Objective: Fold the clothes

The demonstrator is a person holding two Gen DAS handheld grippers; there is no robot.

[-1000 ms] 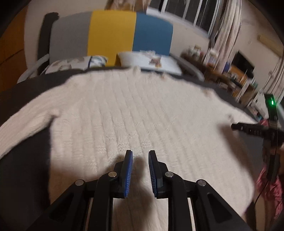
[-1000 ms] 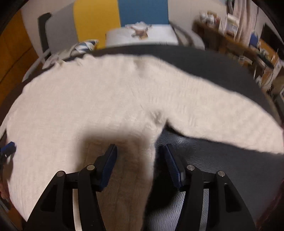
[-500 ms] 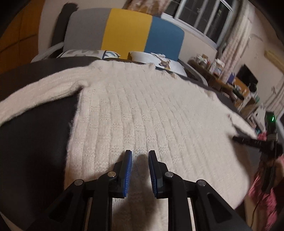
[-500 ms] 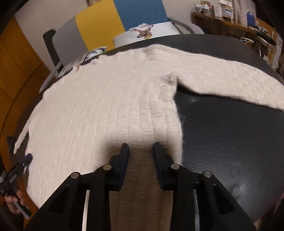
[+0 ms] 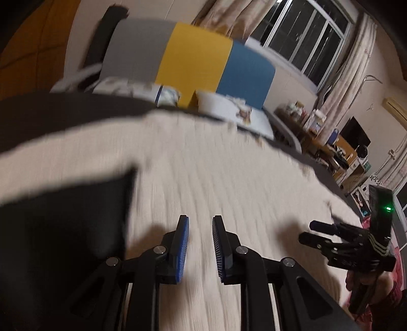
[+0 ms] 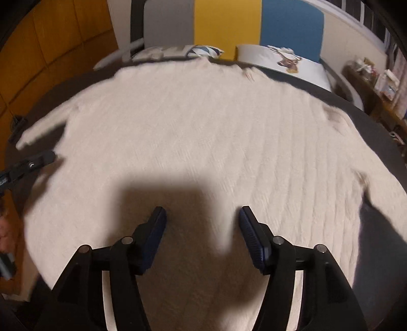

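Right gripper (image 6: 202,229) opening, sweater (image 6: 203,127) collar far

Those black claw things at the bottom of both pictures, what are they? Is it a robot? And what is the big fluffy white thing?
No robot here. A person holds a grabbing tool in each hand, and each tool carries a little camera that looks out along its two fingers. That is why black fingers poke up from the bottom of both pictures.

One picture comes from the left gripper, whose blue pads stand a little apart with nothing between them. The other comes from the right gripper, whose jaws are opening wide just now, also with nothing pinched.

The fluffy white thing is a knitted sweater, spread flat on a dark surface with its sleeves out to the sides. The person wants to fold it.

Behind it stands a grey, yellow and blue chair. The pictures look smeared.
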